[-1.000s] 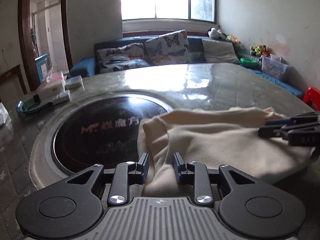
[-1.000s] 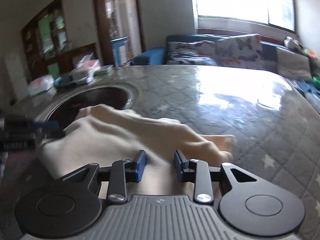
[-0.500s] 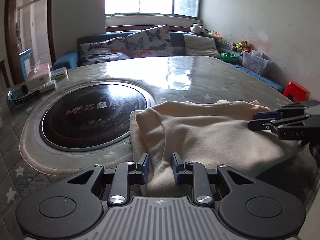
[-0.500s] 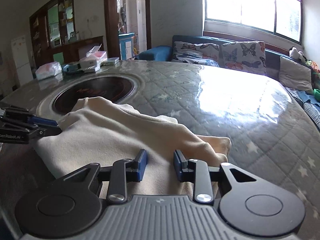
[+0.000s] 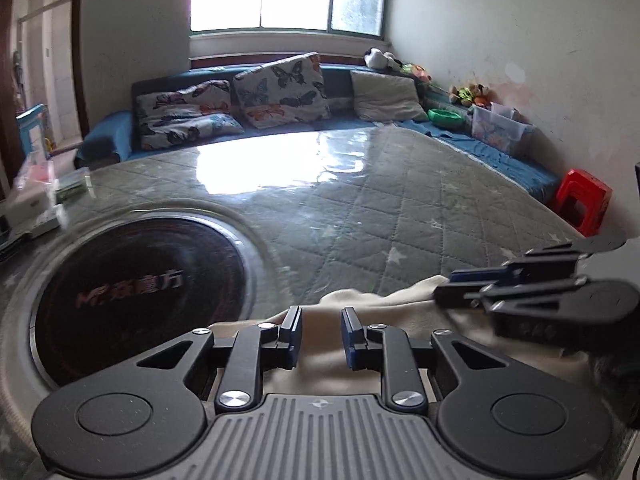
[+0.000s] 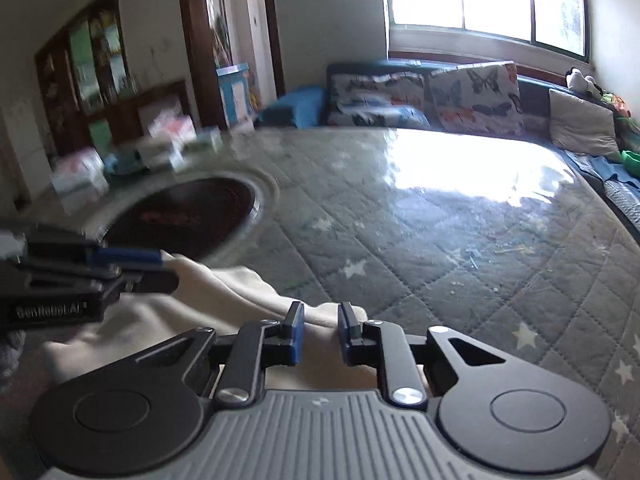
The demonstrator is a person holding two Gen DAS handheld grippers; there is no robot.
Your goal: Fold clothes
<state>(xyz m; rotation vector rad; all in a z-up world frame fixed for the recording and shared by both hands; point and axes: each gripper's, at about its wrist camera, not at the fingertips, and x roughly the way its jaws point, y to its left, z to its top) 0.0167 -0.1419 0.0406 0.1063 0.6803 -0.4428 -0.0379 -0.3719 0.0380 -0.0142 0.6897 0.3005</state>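
Quilted grey bench with star print under a glossy clear cover; window glare washes out its far middle. Round black hotplate inset sits toward the bench's left side, its red lettering smeared by motion blur in both views. Boxes at the far-left edge are too blurred to identify. Blue sofa with butterfly cushions runs along the far wall, red stool at right.

Cream garment lies bunched at the near edge of the bench, just right of the hotplate. Most of it is hidden: the left gripper body covers its near part in the left wrist view, the right gripper body does the same in the right wrist view. No collar, sleeve or hem can be made out, so which way it points can't be told. The visible strip runs left-right along the near edge, between the two grippers.

Left fingers: parted, cloth lying in the gap, pads not pinching it. Right fingers: same, parted with a narrower gap and cloth between. Each gripper shows side-on at the other view's edge, blurred, tips over the cloth; whether the tips touch it, can't tell.
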